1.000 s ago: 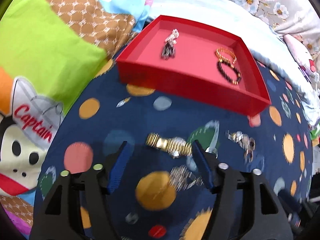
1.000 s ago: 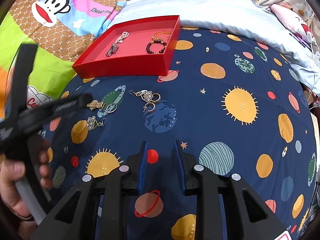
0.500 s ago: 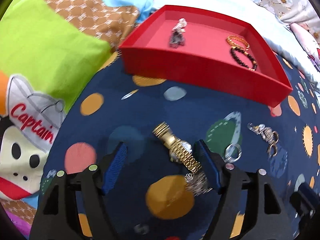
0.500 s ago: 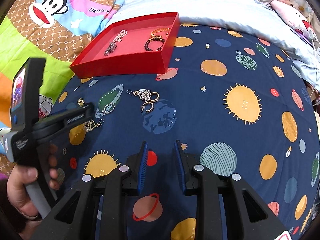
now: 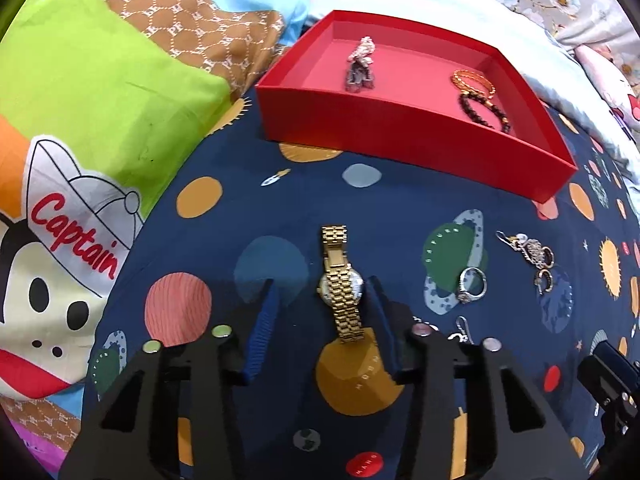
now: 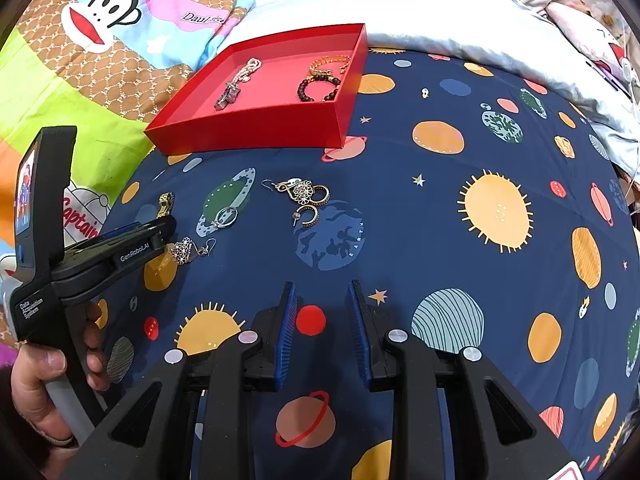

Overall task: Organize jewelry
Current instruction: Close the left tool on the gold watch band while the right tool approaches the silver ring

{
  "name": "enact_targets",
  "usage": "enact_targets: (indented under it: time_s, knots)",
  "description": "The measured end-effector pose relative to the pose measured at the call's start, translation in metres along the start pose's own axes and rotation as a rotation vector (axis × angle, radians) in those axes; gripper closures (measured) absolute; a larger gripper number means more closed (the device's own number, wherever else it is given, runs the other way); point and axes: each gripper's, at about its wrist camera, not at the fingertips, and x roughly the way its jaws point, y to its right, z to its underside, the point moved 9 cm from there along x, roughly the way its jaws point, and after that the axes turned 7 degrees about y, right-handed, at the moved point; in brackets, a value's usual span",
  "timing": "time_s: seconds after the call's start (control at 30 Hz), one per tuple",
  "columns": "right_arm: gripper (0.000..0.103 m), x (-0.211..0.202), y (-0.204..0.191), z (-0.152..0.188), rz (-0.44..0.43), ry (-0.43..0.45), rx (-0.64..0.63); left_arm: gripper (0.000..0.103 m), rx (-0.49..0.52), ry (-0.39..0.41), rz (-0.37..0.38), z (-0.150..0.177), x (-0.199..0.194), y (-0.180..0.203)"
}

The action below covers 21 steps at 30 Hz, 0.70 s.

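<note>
A gold watch lies on the navy planet-print cloth between the open fingers of my left gripper, close to the right finger. Its strap end also shows in the right wrist view. A red tray beyond holds a silver necklace, a gold bracelet and a dark bead bracelet. A silver ring and a cluster of earrings lie to the right. My right gripper is open and empty over the cloth, near the front.
A filigree earring lies beside the left gripper's body. A colourful cartoon quilt is at the left and a pale blue pillow is behind the tray.
My left gripper has moved in over the watch, which now lies lengthwise between its fingers. The right gripper has barely moved.
</note>
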Motion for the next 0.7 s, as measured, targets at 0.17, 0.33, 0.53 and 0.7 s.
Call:
enact_targets:
  time_s: [0.17, 0.33, 0.53, 0.7]
  knots:
    - [0.077, 0.001, -0.001, 0.000, -0.002, -0.003, -0.001, 0.077, 0.005, -0.006, 0.025, -0.001, -0.001, 0.007]
    - [0.077, 0.003, -0.002, 0.000, -0.003, -0.005, -0.002, 0.080, 0.013, -0.012, 0.047, -0.002, -0.001, 0.013]
    - [0.077, 0.008, 0.000, -0.003, 0.000, -0.006, -0.003, 0.080, 0.005, -0.015, 0.068, -0.004, -0.007, 0.015]
    - [0.077, 0.015, 0.000, -0.019, 0.006, 0.018, -0.011, 0.080, 0.011, 0.015, 0.062, -0.009, -0.021, 0.012]
